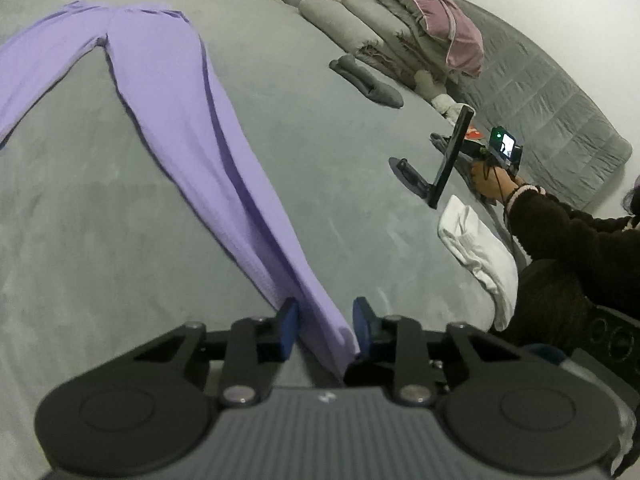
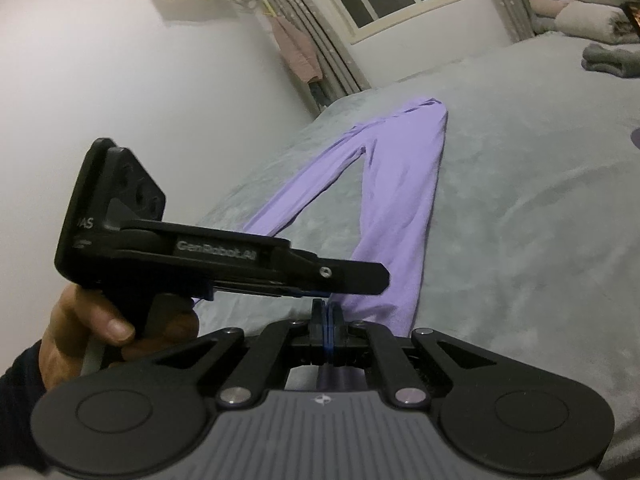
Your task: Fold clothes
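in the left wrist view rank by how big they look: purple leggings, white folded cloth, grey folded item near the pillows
1. purple leggings, clearly largest
2. white folded cloth
3. grey folded item, though it lies farther from the camera, so its true size against the white cloth is unsure

Black linkage grippers with blue fingers (image 1: 289, 330), grey ribbed bodies; dark fuzzy sleeve (image 1: 560, 224).

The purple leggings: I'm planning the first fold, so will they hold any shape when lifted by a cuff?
Probably not. The purple leggings lie flat and creased on the grey bed cover, so they look thin and floppy and would likely drape. The cuff between the left claw's open pads bunches easily. The plush cover may drag on the fabric.
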Available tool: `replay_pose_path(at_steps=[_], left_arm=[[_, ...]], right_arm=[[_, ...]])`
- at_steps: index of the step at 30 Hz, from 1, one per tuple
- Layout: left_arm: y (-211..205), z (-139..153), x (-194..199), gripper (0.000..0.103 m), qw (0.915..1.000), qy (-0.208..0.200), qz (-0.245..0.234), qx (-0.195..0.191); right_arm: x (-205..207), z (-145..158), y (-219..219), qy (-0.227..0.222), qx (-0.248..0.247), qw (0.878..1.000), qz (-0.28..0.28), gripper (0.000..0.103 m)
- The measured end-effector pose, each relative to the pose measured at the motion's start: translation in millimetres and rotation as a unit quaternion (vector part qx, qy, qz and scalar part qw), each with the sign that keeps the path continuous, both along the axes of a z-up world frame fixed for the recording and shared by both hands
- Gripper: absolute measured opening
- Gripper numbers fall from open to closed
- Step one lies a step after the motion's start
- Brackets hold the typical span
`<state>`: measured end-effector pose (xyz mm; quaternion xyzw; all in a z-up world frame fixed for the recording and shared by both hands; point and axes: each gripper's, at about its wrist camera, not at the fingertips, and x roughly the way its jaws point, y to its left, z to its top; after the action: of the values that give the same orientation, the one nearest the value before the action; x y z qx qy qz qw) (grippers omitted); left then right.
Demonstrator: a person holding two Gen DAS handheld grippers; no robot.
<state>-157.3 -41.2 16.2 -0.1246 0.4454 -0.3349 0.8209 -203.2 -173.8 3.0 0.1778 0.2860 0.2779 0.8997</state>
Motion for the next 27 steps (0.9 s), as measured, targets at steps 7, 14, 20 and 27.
replay_pose_path(at_steps=[7, 14, 20, 27], left_arm=[[5.1, -2.5, -1.8, 0.0, 0.9999, 0.001, 0.012, 0.01], [13.8, -2.5, -5.7, 0.0, 0.9997, -0.009, 0.024, 0.006], [29.5, -3.0, -5.7, 0.0, 0.9993, -0.006, 0.036, -0.012], [47.4, -1.2, -6.7, 0.0, 0.9984, -0.004, 0.044, -0.035]], right_arm=[[0.3, 1.9, 7.1, -0.009, -0.011, 1.0, 0.013, 0.003], [0.4, 3.4, 13.9, -0.013, -0.031, 0.999, 0.031, 0.003], [-2.7, 7.7, 15.2, -0.011, -0.054, 0.997, 0.058, 0.005], [1.9, 26.4, -11.3, -0.024, -0.057, 0.998, 0.023, 0.012]])
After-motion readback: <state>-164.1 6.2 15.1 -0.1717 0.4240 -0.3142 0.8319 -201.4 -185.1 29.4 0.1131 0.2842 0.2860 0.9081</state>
